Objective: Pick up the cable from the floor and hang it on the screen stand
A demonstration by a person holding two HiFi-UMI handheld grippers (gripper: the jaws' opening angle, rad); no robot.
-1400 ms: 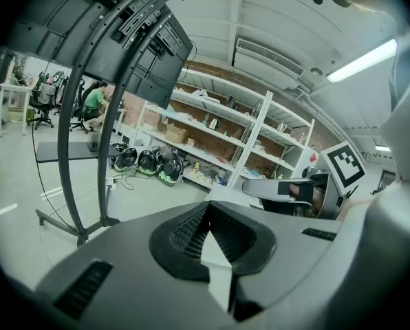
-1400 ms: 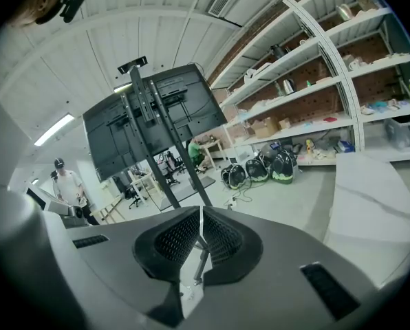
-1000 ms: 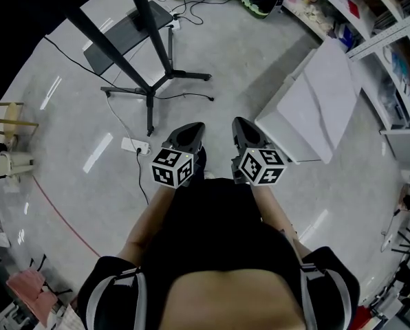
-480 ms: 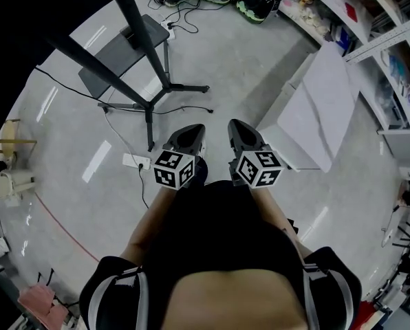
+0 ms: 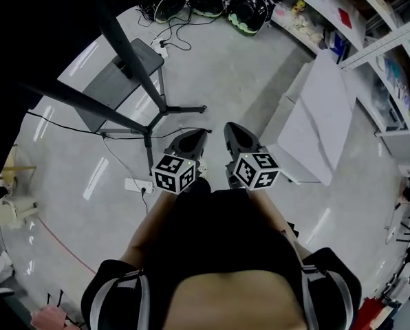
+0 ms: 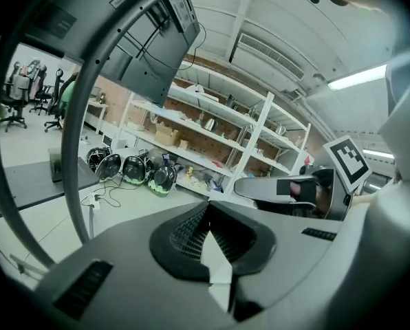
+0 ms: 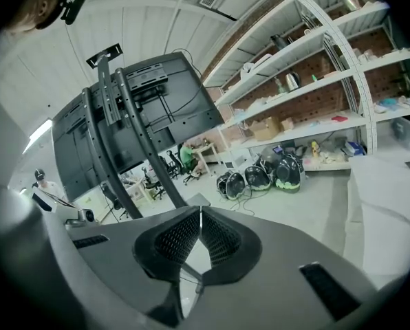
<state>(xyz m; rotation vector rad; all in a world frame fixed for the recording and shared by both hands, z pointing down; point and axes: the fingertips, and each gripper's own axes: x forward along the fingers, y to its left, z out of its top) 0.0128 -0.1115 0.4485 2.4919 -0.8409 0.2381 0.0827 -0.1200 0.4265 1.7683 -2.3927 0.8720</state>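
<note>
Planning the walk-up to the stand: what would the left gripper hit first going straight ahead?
Probably bare floor, right of the helmets and short of the shelves; the stand lies left of that line. Depth is unclear.

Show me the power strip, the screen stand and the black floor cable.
power strip [image 5: 138, 185], head view, middle of its white body.
screen stand [image 5: 166, 109], head view, hub where its feet meet.
black cable [image 5: 57, 123], head view, stretch lying on the floor.
</note>
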